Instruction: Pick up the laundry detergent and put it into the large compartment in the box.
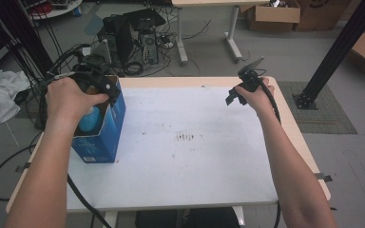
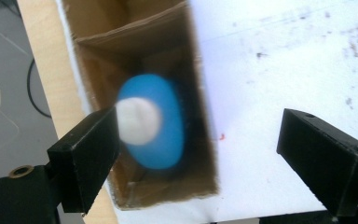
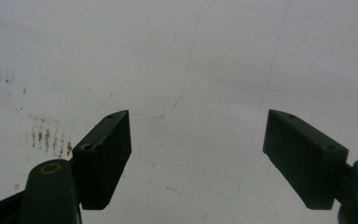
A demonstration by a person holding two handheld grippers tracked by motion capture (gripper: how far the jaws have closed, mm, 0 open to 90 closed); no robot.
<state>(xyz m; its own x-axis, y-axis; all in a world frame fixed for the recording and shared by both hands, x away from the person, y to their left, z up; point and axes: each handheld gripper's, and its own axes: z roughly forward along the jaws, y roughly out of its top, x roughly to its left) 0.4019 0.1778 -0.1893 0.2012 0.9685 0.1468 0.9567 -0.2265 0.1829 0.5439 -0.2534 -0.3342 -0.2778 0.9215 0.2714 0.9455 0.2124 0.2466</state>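
A blue cardboard box stands open-topped near the table's left edge. Inside it sits a blue rounded bottle with a white cap, seen from above in the left gripper view; its blue side also shows in the high view. My left gripper hangs above the box mouth with its jaws wide apart and nothing between them; the bottle lies well below them. My right gripper hovers over the bare white mat at the table's far right, open and empty, held in a hand.
A white mat with brown stains at its middle covers the wooden table. Cables trail off the left edge. Behind the table are a computer tower, a desk leg and cardboard boxes. A black post stands at right.
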